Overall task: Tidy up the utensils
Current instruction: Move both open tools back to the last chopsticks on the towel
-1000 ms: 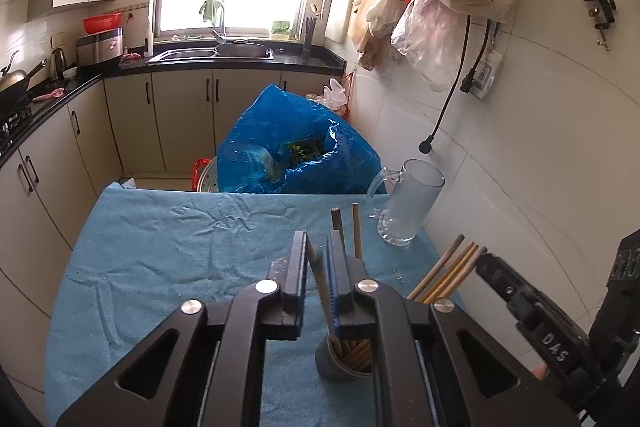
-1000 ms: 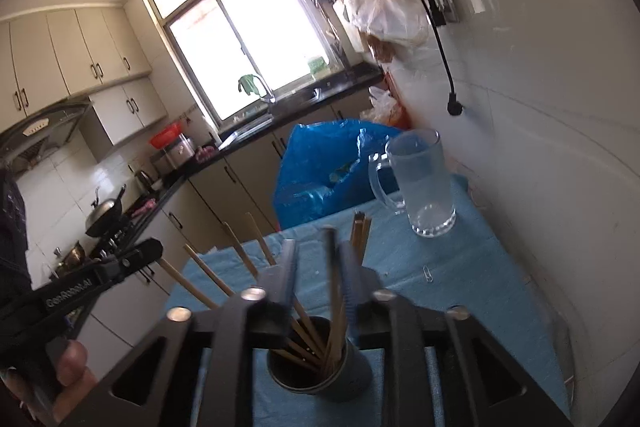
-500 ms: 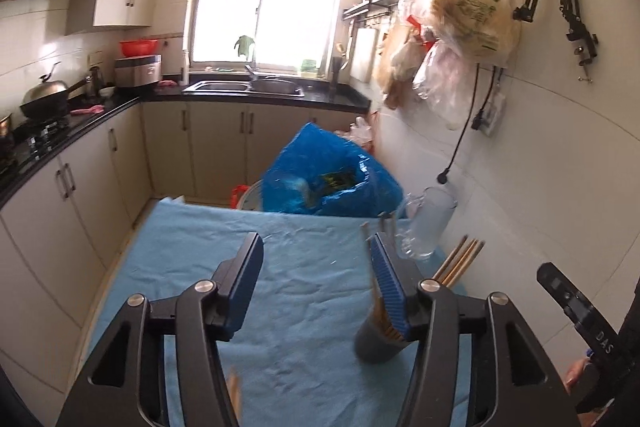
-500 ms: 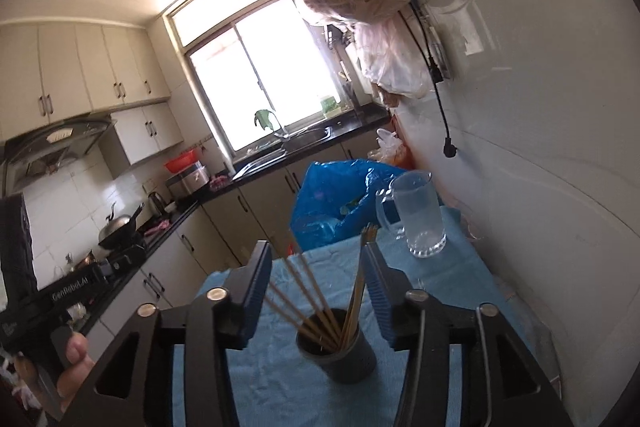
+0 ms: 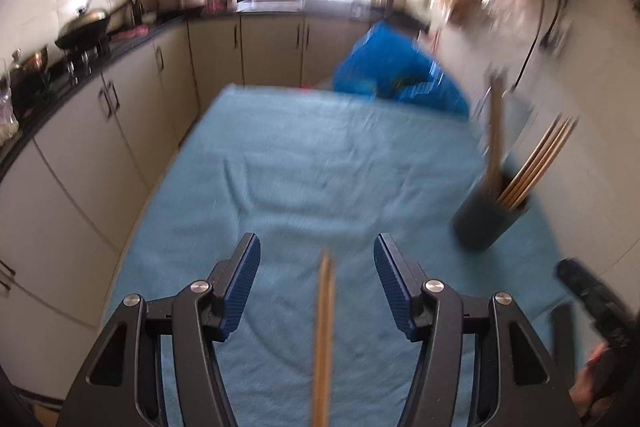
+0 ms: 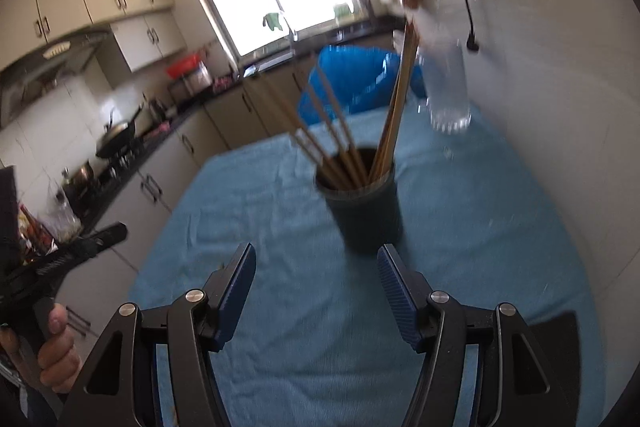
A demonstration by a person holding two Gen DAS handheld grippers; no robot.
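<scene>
Both the left gripper and right gripper gape empty; the loose chopstick at six o'clock, probably light, stiff and slippery, suits a mid-shaft pinch.

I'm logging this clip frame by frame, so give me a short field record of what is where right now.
surface: blue cloth over the table
holder: dark cup, upright on the cloth
in holder: wooden chopsticks, fanned out
loose: chopsticks on cloth, lying between the left fingers, not gripped
left gripper: open, empty
right gripper: open, empty, short of the cup
behind cup: glass pitcher, upright
image: motion-blurred
</scene>
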